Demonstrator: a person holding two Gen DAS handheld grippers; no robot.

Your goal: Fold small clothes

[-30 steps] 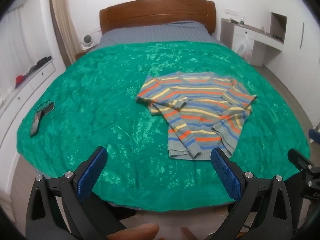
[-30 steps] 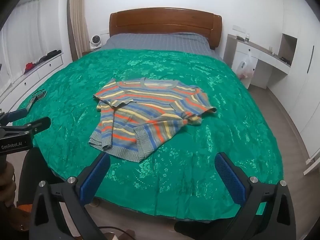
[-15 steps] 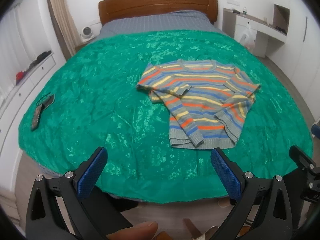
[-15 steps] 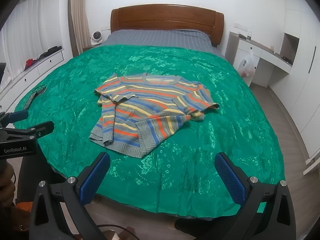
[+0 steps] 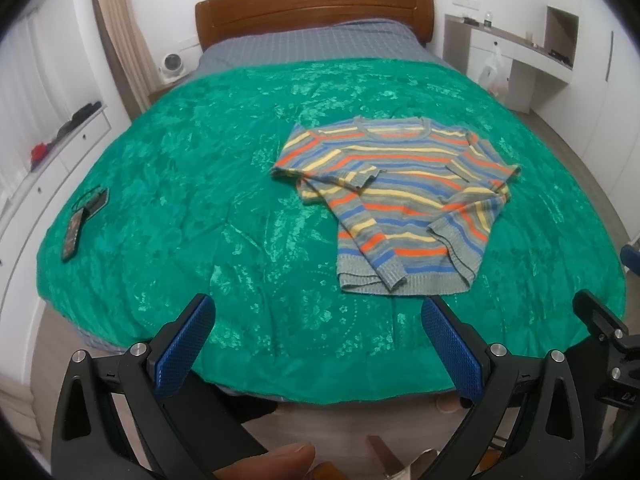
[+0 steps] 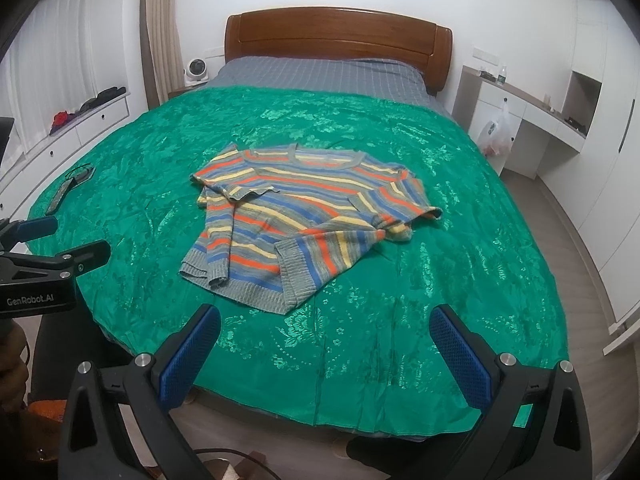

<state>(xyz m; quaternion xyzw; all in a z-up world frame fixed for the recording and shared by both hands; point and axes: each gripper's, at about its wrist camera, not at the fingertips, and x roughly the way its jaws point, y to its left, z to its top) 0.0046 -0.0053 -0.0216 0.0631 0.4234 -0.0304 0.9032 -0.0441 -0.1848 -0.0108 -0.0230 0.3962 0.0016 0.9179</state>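
A small striped sweater [image 5: 400,196], grey with orange, yellow and blue bands, lies on the green bedspread [image 5: 200,200], both sleeves folded in over its body. It also shows in the right wrist view [image 6: 304,220]. My left gripper [image 5: 316,344] is open and empty, held off the foot of the bed, short of the sweater's hem. My right gripper [image 6: 324,352] is open and empty, also off the bed's near edge. The left gripper's side [image 6: 44,264] shows at the left of the right wrist view.
The green bedspread [image 6: 440,280] covers the bed up to a grey sheet [image 5: 312,44] and wooden headboard [image 5: 312,0]. A remote and a dark item [image 5: 80,220] lie near the bed's left edge. White drawers [image 5: 60,152] stand left, a desk [image 5: 520,52] right.
Both grippers have tilted and shifted slightly, so the bed and sweater sit a little higher and closer in view. The sweater has not moved. Both grippers stay open.
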